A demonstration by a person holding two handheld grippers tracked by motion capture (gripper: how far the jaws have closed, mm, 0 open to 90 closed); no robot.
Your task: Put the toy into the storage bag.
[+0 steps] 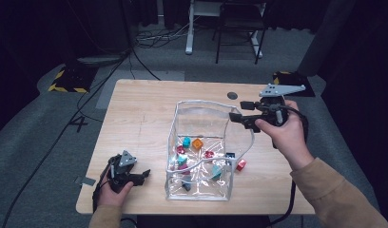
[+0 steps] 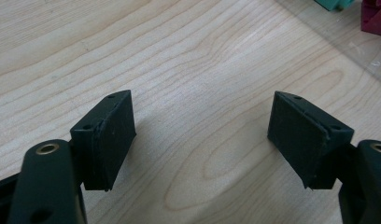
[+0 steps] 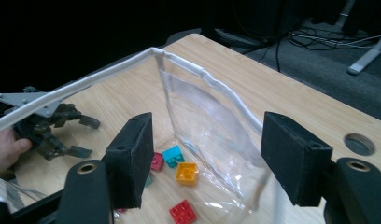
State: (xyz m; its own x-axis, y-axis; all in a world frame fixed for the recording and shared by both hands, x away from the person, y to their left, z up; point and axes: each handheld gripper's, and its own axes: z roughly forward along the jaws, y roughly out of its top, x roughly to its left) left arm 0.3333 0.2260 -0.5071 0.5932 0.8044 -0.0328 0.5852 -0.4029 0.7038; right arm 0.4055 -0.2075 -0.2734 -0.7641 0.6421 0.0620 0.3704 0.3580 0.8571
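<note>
A clear plastic bag with a white rim stands open in the middle of the wooden table. Several small toy bricks lie in it, among them a teal brick, an orange brick and a red brick. My right gripper hangs open above the bag's right rim, nothing between its jaws. In the right gripper view my right gripper looks down on the orange brick and a red brick. My left gripper stands open over bare wood left of the bag, my left gripper holding nothing.
Another red brick lies by the bag's right wall; inside or outside, I cannot tell. A round hole sits in the tabletop behind the bag. Cables and chair legs stand on the floor beyond the far edge.
</note>
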